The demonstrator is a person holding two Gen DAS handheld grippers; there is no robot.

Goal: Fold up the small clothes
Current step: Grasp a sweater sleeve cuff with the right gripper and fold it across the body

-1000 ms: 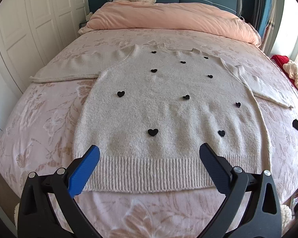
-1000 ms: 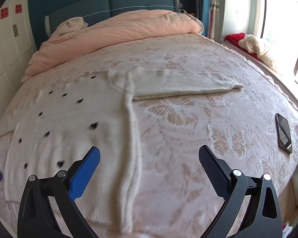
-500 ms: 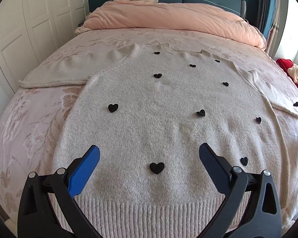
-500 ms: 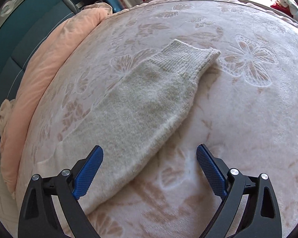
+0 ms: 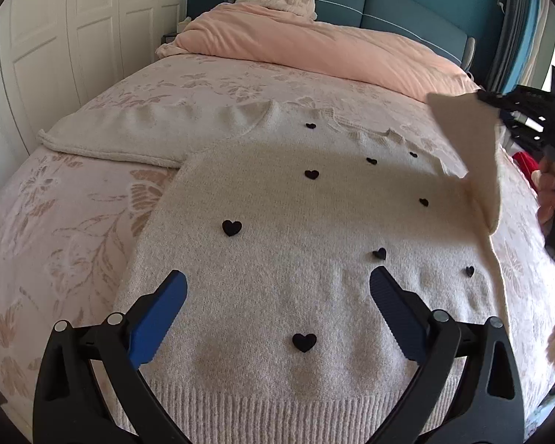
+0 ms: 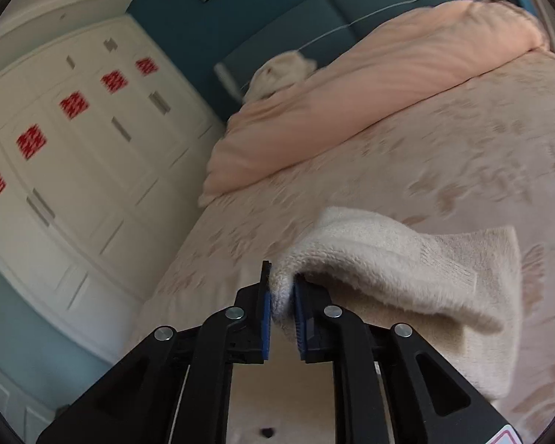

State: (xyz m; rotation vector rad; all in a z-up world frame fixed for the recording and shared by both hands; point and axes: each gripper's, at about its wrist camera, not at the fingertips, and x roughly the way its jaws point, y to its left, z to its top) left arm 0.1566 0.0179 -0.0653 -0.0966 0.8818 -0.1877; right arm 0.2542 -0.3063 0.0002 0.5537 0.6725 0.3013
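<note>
Lying front-up on the bed (image 5: 55, 222), a cream sweater with black hearts (image 5: 296, 259) has one sleeve (image 6: 407, 259) lifted clear: the right gripper (image 6: 282, 307) has just closed and pinches its cuff, while the left gripper (image 5: 277, 296) hovers over the hem, jaws wide apart

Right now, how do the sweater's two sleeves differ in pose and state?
The right sleeve is lifted off the bed, its cuff end pinched in the right gripper, whose jaws have just been closing; the left sleeve lies flat on the bed, untouched. The right sleeve hangs doubled over towards the sweater's body; the left sleeve stretches straight out sideways. Both are the same cream knit with ribbed cuffs.
</note>
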